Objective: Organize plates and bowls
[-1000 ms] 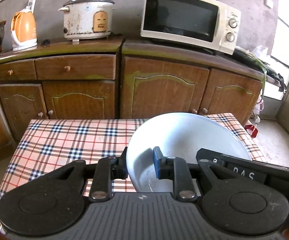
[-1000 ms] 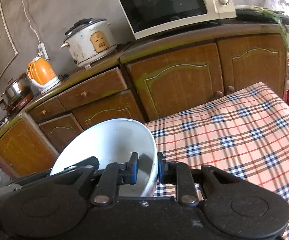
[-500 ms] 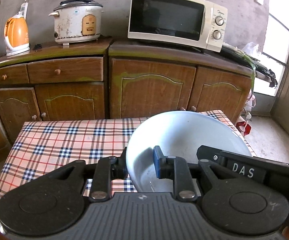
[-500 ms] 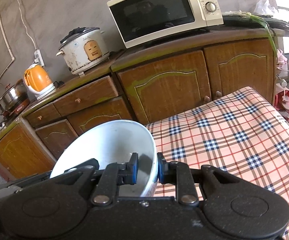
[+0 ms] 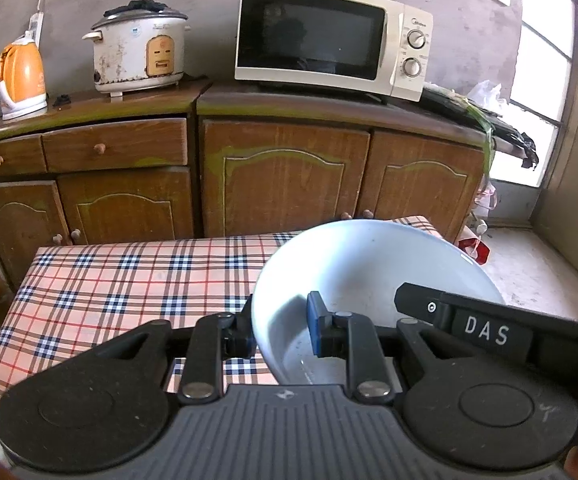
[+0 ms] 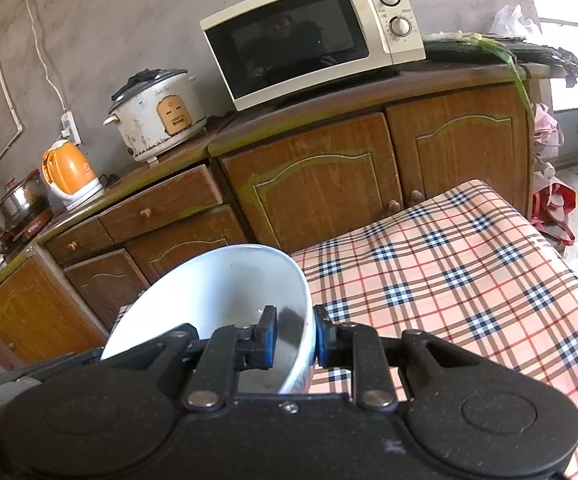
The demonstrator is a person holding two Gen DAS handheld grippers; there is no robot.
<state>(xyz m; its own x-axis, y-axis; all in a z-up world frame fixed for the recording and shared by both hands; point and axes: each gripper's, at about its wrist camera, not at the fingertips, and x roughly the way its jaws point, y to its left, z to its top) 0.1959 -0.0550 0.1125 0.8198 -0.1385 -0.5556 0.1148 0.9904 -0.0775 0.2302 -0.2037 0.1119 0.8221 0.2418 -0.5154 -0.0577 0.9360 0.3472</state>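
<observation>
Item: one large white bowl (image 5: pixel 369 276), glazed, deep-walled, carried by us with both tools above the near half of a table under a plaid cloth (image 5: pixel 129 276); whether its base touches the cloth we cannot tell. Left gripper (image 5: pixel 281 330): narrow, pinching the bowl's left rim, one blue pad inside the wall and one finger outside. Right gripper (image 6: pixel 293 338): likewise narrow, clamped across the bowl's right rim, with one blue pad inside and one outside. The two holds sit on opposite sides of the rim, and the bowl appears tipped a little in each view. Handling, in our judgement: stiff and brittle ware, probably ceramic or enamel, likely fairly heavy for a rim pinch; the smooth glaze looks slippery against the pads, and a faint wet or scuffed patch shows at the bottom. We judge the rim the only practical place to take hold, since the wall is too broad for either tool. The two holds should move together, as twisting one against the other could chip the edge or let it slide. Surroundings: wooden cabinets (image 5: pixel 285 176) beyond the table's far edge, bearing a microwave (image 5: pixel 329 40), a rice cooker (image 5: pixel 139 56) and an orange kettle (image 5: pixel 21 76). No plates are in view.
</observation>
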